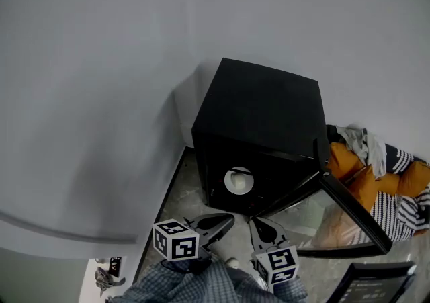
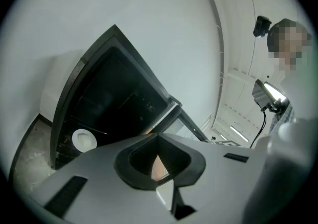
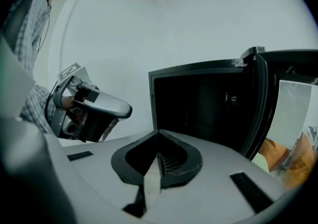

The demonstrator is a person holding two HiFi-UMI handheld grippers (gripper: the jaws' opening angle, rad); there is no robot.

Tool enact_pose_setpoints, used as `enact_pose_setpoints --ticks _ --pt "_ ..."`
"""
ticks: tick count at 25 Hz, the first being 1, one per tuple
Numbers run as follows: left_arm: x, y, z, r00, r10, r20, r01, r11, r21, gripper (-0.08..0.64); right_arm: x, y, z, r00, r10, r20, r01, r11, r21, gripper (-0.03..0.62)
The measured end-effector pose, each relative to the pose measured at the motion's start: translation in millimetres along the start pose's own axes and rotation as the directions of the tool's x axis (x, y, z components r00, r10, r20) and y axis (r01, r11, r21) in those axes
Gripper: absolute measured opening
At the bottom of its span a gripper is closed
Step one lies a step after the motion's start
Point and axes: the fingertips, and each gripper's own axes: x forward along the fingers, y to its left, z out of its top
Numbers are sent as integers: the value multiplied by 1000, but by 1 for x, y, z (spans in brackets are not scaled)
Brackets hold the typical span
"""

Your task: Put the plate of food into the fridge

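The white plate (image 1: 238, 180) is sitting low inside the black fridge (image 1: 269, 103), whose door (image 1: 349, 211) is standing open to the right. The left hand-held gripper (image 1: 227, 221) and the right hand-held gripper (image 1: 256, 226) are hovering near the opening, each with its jaws pressed together and holding nothing.

I find no readable words, brands or numbers anywhere. Just behind my fingers, cubes on my left gripper (image 1: 225, 222) and right gripper (image 1: 259, 226) bear only black-and-white square markers.
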Motion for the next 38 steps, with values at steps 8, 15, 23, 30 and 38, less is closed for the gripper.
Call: enact_pose_setpoints --ticks 8,15,23,30,38 --pt "-14 -13 41 994 11 106 -18 998 58 7 -17 -6 49 990 6 142 -13 999 51 8" --pt "-17 -46 72 983 -51 177 31 993 114 8 -37 -24 82 969 -37 242 27 999 45 8" --pt "-2 -62 88 978 -125 165 98 982 164 6 -53 -25 116 943 -78 324 102 993 -59 8" --pt "7 -72 91 974 -166 152 138 974 182 7 -58 -23 123 936 -94 339 112 993 -35 8" --pt "2 -66 84 982 -130 137 105 979 173 6 -58 -25 110 950 -88 298 101 995 -27 8"
